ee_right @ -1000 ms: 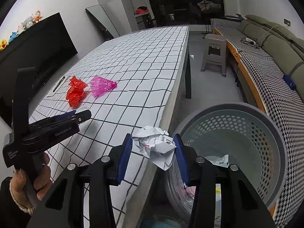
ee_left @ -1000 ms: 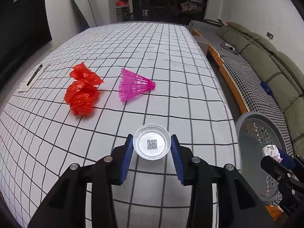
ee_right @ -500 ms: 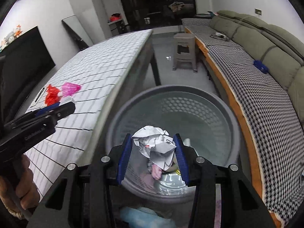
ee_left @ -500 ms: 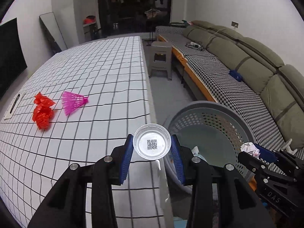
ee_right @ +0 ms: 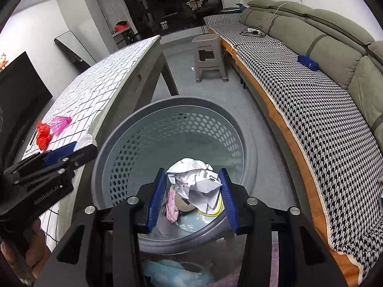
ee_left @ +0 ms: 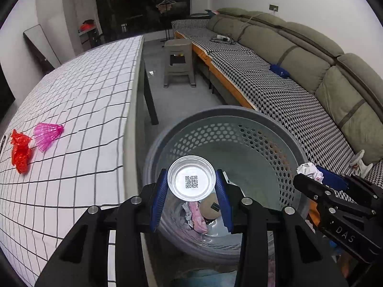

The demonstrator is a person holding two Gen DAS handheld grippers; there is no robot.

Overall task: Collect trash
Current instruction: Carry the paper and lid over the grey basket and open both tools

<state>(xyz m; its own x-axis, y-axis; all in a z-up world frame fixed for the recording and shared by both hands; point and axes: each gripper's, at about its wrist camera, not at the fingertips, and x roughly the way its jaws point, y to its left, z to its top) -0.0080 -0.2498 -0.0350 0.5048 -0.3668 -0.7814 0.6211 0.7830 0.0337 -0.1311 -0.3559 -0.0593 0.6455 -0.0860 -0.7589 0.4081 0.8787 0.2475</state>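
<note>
Left gripper (ee_left: 191, 191) is pitched steeply down over the grey perforated basket (ee_left: 270, 124), pads clamped on both sides of a small clear plastic dish (ee_left: 191, 181) with a QR sticker in its base. The dish sits at the fingertips, held over the basket's near-left part; trash already lies in the basket bottom just below the tips.

Right gripper (ee_right: 191, 189) has the same steep downward pitch, jaws narrowed on a crumpled paper ball (ee_right: 195, 184), squeezed between the blue pads (ee_right: 156, 198). The ball hangs over the basket opening, with pink and yellow scraps directly beneath it.

The two grippers are side by side: the right one appears at the left camera's lower right, paper ball showing at its tip. The left one appears at the right camera's lower left, with the person's hand (ee_right: 33, 244) wrapped on its handle.

Still on the checked table (ee_left: 83, 100), well off to the left of both claws: a red plastic bag (ee_left: 20, 149) and a pink shuttlecock (ee_left: 46, 135), just beside each other.
</note>
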